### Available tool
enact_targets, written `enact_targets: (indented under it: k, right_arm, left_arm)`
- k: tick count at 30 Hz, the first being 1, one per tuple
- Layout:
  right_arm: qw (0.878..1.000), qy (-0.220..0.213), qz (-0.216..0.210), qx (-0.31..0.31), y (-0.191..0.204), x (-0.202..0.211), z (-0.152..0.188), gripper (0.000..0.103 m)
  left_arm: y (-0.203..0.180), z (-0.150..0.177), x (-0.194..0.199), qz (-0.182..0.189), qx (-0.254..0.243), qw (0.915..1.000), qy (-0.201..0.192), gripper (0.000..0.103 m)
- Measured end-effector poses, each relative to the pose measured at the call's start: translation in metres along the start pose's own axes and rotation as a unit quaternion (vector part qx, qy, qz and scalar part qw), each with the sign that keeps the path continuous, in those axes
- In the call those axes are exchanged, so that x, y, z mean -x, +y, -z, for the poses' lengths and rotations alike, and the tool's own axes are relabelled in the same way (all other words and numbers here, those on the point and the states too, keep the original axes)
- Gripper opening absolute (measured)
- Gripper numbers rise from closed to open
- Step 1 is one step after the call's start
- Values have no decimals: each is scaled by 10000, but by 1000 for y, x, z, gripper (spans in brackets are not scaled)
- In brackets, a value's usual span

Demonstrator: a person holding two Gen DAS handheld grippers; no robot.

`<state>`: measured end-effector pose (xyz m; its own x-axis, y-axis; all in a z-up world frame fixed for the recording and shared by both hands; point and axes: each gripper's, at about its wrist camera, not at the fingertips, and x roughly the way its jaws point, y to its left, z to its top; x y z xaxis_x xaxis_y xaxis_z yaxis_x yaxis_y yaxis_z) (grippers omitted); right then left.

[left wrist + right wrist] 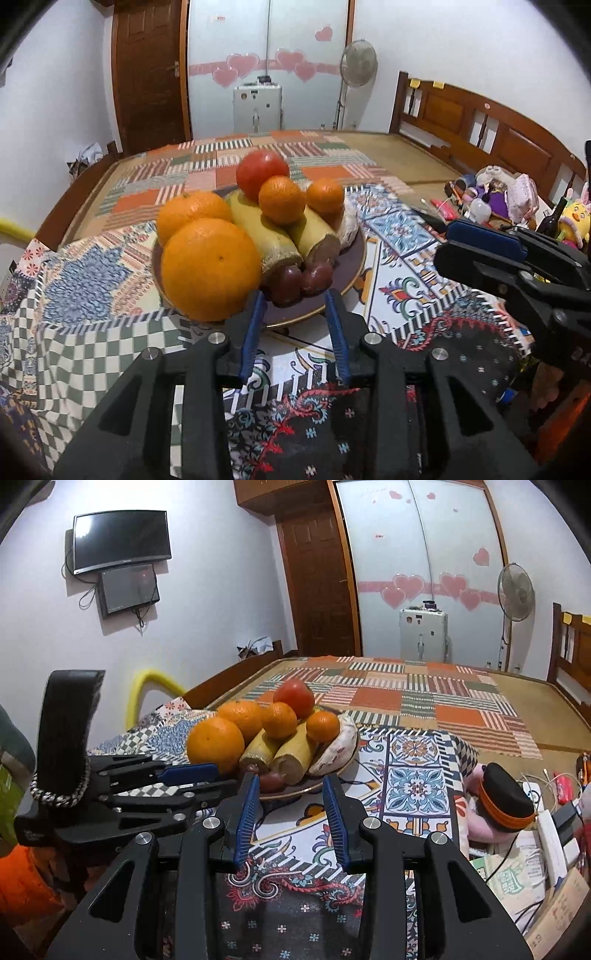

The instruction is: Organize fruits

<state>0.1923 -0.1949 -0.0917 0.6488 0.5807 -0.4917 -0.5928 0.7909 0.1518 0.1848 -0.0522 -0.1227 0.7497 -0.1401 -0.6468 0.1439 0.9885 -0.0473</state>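
A dark plate point(349, 267) with a gold rim holds the fruit: two big oranges point(210, 267), cut banana pieces point(267, 238), a red tomato-like fruit point(262, 177), two mandarins point(281, 199) and small dark red fruits point(303, 280). My left gripper point(294, 295) is open just in front of the plate's near rim, with nothing between its fingers. My right gripper point(290, 779) is also open and empty, a little short of the same plate point(306, 791). It appears at the right of the left wrist view point(480, 245). The left gripper point(212, 777) lies beside it, near the big orange point(215, 744).
The plate rests on patterned cloths point(406, 280) over a bed with a wooden headboard point(480, 122). Toys and bottles point(509, 199) crowd the right side. A black and orange cap point(506, 797), a power strip point(550, 834) and papers lie to the right. A fan point(515, 594) stands behind.
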Motion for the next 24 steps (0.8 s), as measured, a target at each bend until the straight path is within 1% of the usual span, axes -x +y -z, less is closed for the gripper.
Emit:
enact_targets:
  k: [3, 7, 9, 11, 12, 13, 14, 16, 19, 21, 23, 24]
  right_arm:
    - [9999, -130, 46, 17, 7, 11, -6, 33]
    - [9989, -412, 157, 130, 19, 33, -16, 33]
    - [9975, -634, 209, 210, 31, 51, -23, 33]
    - [9954, -884, 243, 281, 43, 72, -28, 33]
    - [9941, -1008, 260, 304, 49, 82, -31, 33]
    - [9928, -1123, 284, 319, 54, 91, -33, 37]
    - [9917, -1207, 306, 328, 58, 98, -34, 43]
    - [9880, -1447, 402, 360, 69, 114, -37, 49]
    - [9829, -1710, 526, 432, 87, 137, -38, 50]
    - [9809, -1810, 547, 446, 95, 145, -40, 54]
    - [9785, -1921, 613, 444, 102, 153, -40, 66]
    - [9765, -1999, 664, 449, 106, 158, -39, 69]
  left_arm:
    - [-2, -3, 27, -33, -8, 9995, -306, 34]
    - [-1, -10, 76, -30, 48, 9967, -804, 35]
    - [0, -14, 100, -32, 76, 9947, -1027, 35]
    - [0, -18, 125, -15, 115, 9917, -1283, 37]
    - [0, -18, 137, -8, 126, 9900, -1403, 40]
    - [0, -18, 151, -11, 133, 9879, -1546, 43]
    - [-2, -18, 164, -34, 130, 9855, -1692, 44]
    - [-6, -17, 190, -101, 101, 9800, -1983, 49]
    - [-9, -12, 221, -101, 91, 9735, -2284, 53]
    - [-11, -10, 237, -106, 91, 9699, -2431, 55]
    - [-13, -6, 250, -158, 65, 9666, -2558, 58]
    - [-15, -5, 255, -193, 46, 9648, -2622, 61]
